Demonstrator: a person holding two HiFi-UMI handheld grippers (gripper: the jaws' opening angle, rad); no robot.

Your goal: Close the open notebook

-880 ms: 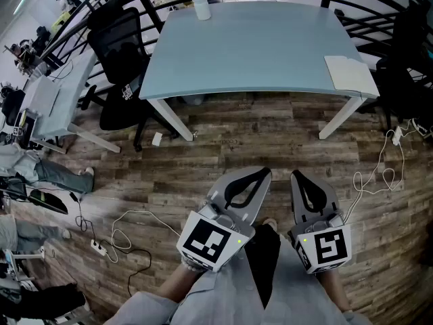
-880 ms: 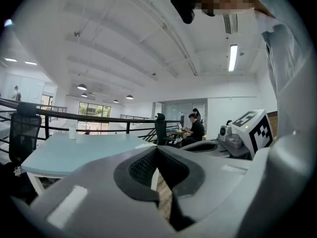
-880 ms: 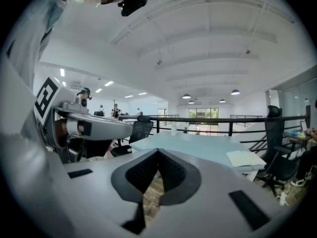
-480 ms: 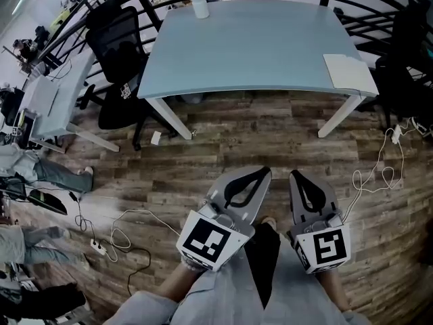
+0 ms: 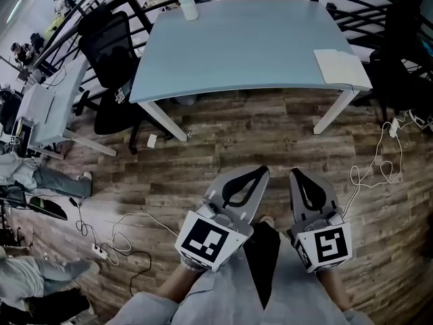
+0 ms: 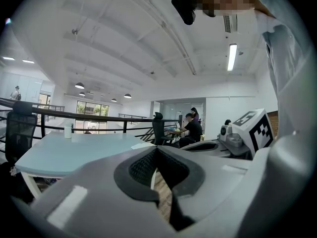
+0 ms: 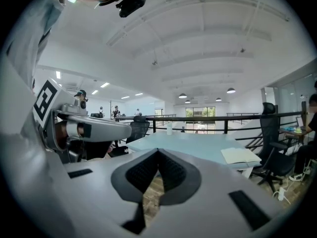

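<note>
To the left of the bench (image 5: 250, 46), a black chair (image 5: 111, 46) stands on the wooden floor (image 5: 230, 134). A pale bottle (image 5: 187, 5) stands upright on the bench's far left corner, and most of the top around it is bare.

Nearer to us, over the floor and well short of the bench's near edge, we hold the left gripper (image 5: 262, 172) out in front, tipped slightly down. Its own view shows the jaws closed tip to tip, with nothing between them. Just beside it on the right, but not touching it, is the right gripper (image 5: 296, 175), held the same way. Its jaws are also pressed together and empty.

The notebook (image 5: 340, 66) lies flat at the bench's right edge, by the near right corner, well apart from both grippers. In the right gripper view we see it beyond the closed tips and off to the right, with its pale pages facing up.

Further right, a white cable (image 5: 379, 175) lies in loose loops on the floor near the bench's right leg.
</note>
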